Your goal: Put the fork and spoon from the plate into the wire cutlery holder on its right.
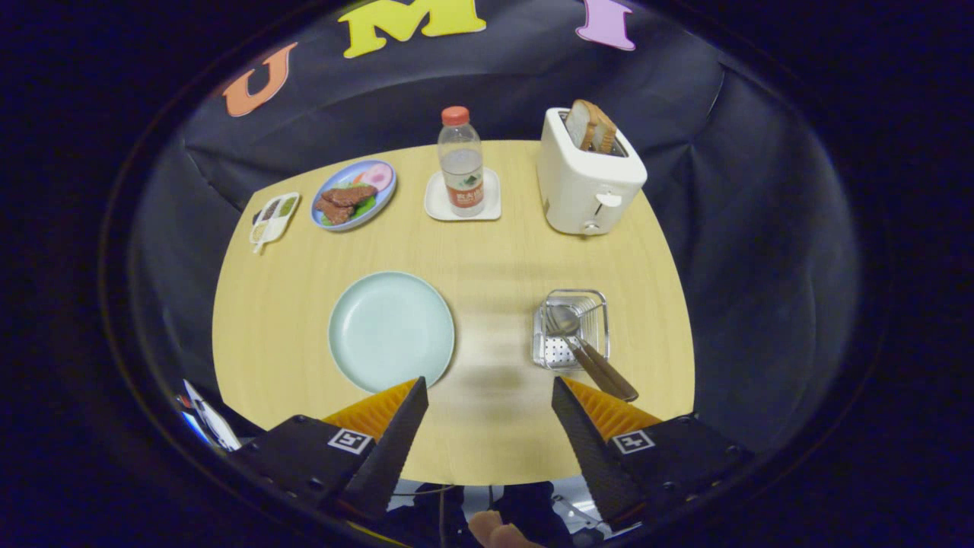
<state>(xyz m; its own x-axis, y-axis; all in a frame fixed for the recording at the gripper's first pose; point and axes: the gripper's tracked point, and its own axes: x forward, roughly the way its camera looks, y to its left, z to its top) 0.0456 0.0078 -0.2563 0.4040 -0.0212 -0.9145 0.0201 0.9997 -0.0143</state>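
The pale green plate (391,330) lies bare on the wooden table (487,251), just ahead of my left finger. To its right stands the wire cutlery holder (571,329). The spoon (564,320) rests in it, bowl inside, and two brown handles (606,371) stick out over the holder's near rim toward my right finger. The fork's head I cannot make out among the wires. My gripper (488,390) hovers high over the table's near edge, open, with nothing between its fingers.
At the back stand a white toaster (588,173) holding bread, a water bottle (461,161) on a white coaster, a blue plate of food (354,194) and a small white condiment dish (274,217). A fingertip (498,531) shows below the fingers.
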